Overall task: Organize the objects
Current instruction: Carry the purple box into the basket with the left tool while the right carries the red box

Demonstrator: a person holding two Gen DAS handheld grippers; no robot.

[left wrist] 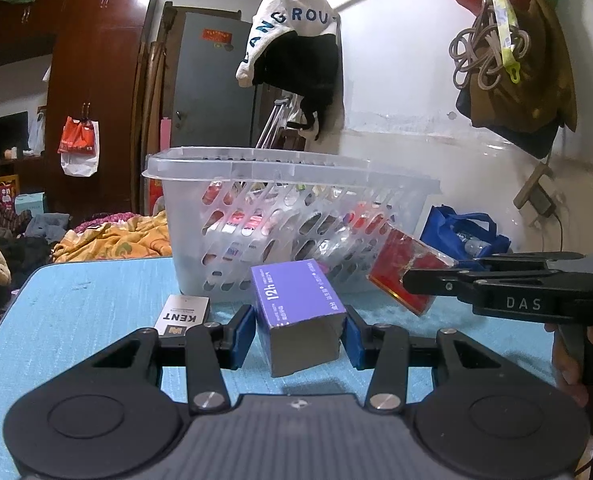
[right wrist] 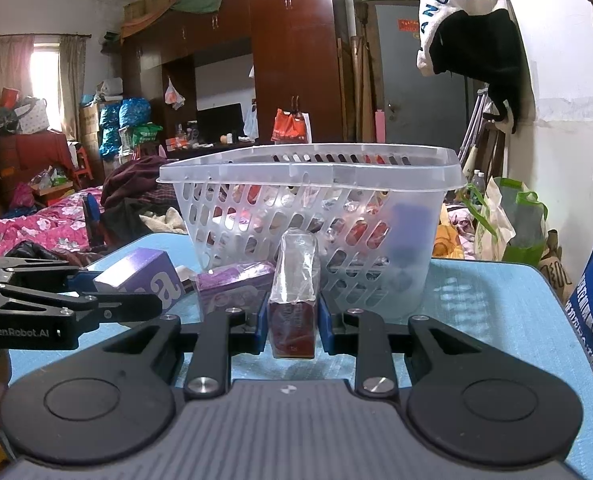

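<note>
My left gripper [left wrist: 299, 334] is shut on a purple box [left wrist: 298, 312] marked "12h", and its blue pads press on both sides of the box just above the blue table [left wrist: 76, 320]. My right gripper [right wrist: 292, 320] is shut on a dark red pack in clear wrap [right wrist: 294, 304], which it holds upright. Each gripper also shows in the other view: the right gripper [left wrist: 432, 270] with the red pack [left wrist: 400, 272], and the left gripper [right wrist: 124, 292] with the purple box [right wrist: 144, 276]. A clear slotted basket [left wrist: 288, 172] holding several packs stands just behind both. A white KENT pack [left wrist: 182, 316] and a second purple box [right wrist: 232, 288] lie on the table.
The basket [right wrist: 312, 176] fills the middle back of the table [right wrist: 476, 320]. A blue bag [left wrist: 464, 236] sits off the table's right side by the wall. A cap and bags hang on the wall above. Bedding and clothes lie beyond the left edge.
</note>
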